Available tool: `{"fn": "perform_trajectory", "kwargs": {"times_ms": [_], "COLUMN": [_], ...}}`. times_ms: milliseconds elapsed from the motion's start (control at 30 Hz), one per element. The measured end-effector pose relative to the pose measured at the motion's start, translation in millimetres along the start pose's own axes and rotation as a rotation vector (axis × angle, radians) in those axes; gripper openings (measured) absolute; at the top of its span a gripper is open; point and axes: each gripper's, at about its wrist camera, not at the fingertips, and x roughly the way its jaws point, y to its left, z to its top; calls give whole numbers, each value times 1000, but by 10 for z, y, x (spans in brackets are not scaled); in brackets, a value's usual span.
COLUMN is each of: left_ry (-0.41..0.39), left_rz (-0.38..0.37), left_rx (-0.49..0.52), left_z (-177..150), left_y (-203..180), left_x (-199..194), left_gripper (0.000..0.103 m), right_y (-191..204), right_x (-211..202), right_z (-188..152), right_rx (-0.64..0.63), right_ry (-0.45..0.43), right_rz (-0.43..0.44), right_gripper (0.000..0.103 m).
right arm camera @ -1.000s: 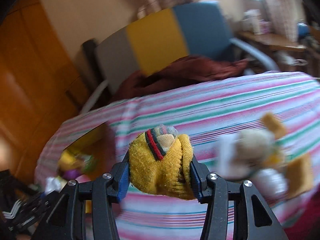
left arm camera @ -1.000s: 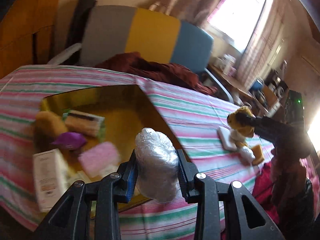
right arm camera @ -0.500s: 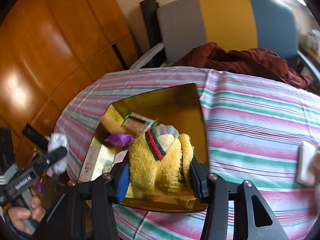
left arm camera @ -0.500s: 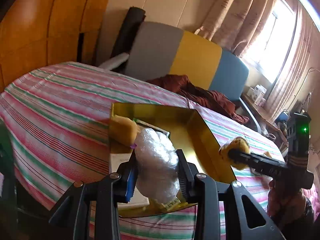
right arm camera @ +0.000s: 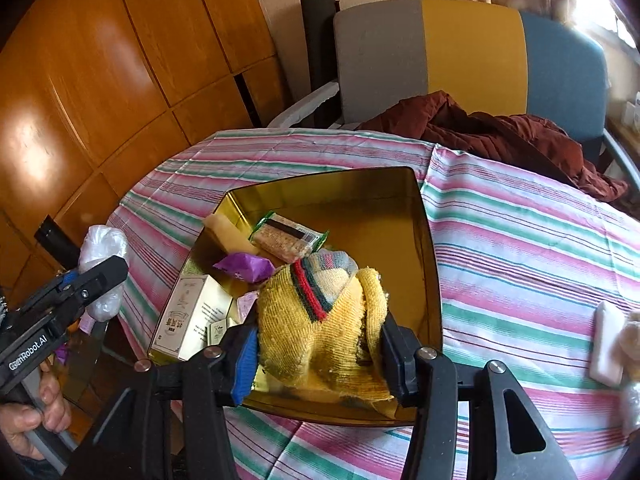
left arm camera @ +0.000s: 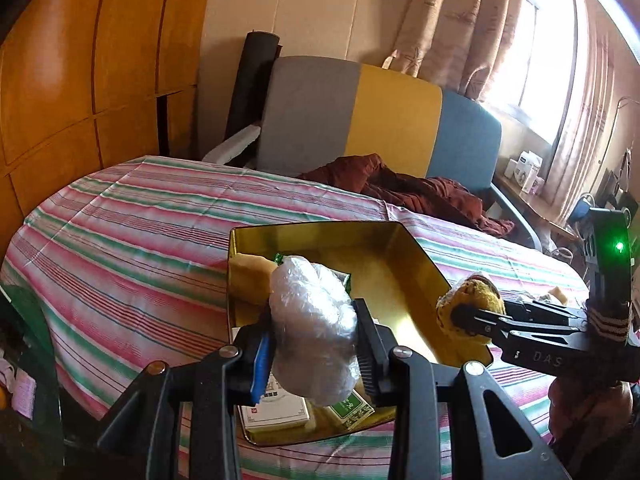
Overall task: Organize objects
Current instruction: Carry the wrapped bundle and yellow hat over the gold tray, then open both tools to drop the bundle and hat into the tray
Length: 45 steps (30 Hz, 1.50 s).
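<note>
With several packets already in the gold metal tin, the left gripper grips a crumpled clear plastic bundle and the right gripper a rolled yellow sock, neither yet dropped in.

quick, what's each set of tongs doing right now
Left tongs: closed on the crumpled clear plastic bag.
Right tongs: closed on the rolled yellow knitted sock.
</note>
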Motion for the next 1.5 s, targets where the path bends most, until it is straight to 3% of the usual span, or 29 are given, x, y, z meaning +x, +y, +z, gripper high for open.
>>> {"fn": "perform_trajectory", "kwargs": {"times_ms": [933,1500], "left_ry": [68,93], "left_rz": [-38,-51], "left_rx": [81,69], "left_z": [222,514], "left_y": [-319,-323], "left_x": [479,941], "left_gripper": [36,36], "right_y": [-278,-403], "right_x": [210,548], "right_z": [272,615], "right_rx": [22,36], "right_ry": [-7,6], "right_rz": [-33,-34], "right_gripper": [53,53]}}
